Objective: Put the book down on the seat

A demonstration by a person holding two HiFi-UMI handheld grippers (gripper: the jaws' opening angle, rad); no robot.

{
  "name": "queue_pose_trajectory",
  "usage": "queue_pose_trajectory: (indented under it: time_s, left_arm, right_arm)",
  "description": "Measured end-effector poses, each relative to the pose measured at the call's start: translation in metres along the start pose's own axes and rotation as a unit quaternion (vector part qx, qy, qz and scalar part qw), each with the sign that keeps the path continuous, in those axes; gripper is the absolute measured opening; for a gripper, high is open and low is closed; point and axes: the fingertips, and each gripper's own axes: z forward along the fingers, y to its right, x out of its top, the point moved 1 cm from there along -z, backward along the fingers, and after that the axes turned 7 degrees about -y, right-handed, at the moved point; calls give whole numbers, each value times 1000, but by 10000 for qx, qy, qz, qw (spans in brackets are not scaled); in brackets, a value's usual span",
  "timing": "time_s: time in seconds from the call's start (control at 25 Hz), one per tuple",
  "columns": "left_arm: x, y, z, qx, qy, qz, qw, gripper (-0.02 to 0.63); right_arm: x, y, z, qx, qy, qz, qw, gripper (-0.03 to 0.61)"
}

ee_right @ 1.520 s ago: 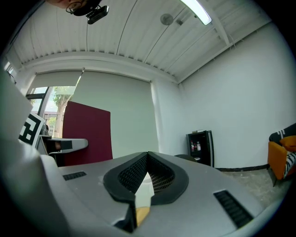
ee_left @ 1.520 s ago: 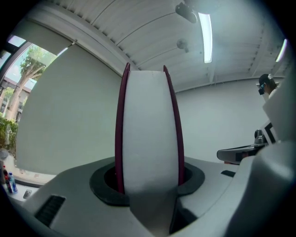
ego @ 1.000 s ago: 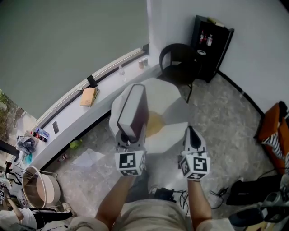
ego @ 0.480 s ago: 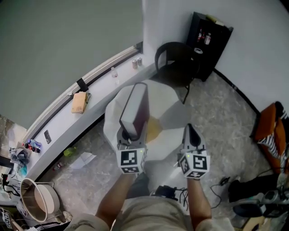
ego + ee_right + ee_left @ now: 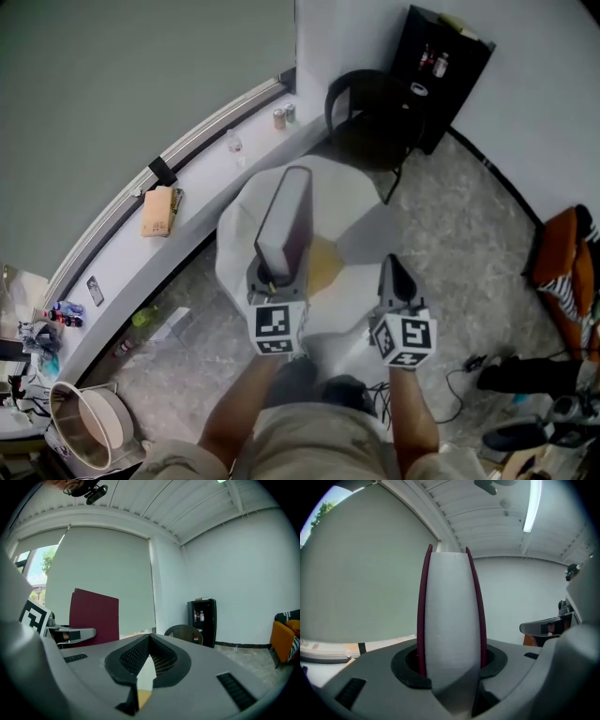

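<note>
A thick book [image 5: 286,220] with dark red covers and pale page edges stands upright in my left gripper [image 5: 275,274], which is shut on its lower end. In the left gripper view the book [image 5: 450,620] fills the middle, clamped between the jaws. It hangs over a white seat [image 5: 352,202] with a yellow patch. My right gripper [image 5: 392,274] is to the right of the book, over the seat's near edge, shut with nothing in it. The right gripper view shows the jaws of this gripper [image 5: 149,639] meeting, with the book [image 5: 93,616] at the left.
A black chair [image 5: 370,117] and a black shelf unit [image 5: 441,66] stand behind the seat by the wall. A long window ledge [image 5: 112,258] at the left carries a brown box [image 5: 159,211] and cans [image 5: 281,116]. An orange chair [image 5: 562,272] is at the right, cables [image 5: 469,361] on the floor.
Both grippers sit slightly lower in the head view, and the view has shifted over the room. The book stays upright in the left gripper; the right gripper stays shut.
</note>
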Motion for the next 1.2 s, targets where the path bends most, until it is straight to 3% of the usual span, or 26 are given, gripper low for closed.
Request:
queue_pose_trajectory:
  time_s: [0.32,0.76,1.2]
  left_arm:
    - [-37,-5,44,-16,-484,83,9988,227]
    - [-100,34,126,11,-1291,19,9916,227]
    - [-196,76,227,213,-2070,-74,9781,227]
  right_arm:
    - [-21,12,34,-14,-183,123,9998,2]
    - [-64,86,81,39,-561,386,9977,2]
    - [-172,151,146,357,-1288,491,9898,2]
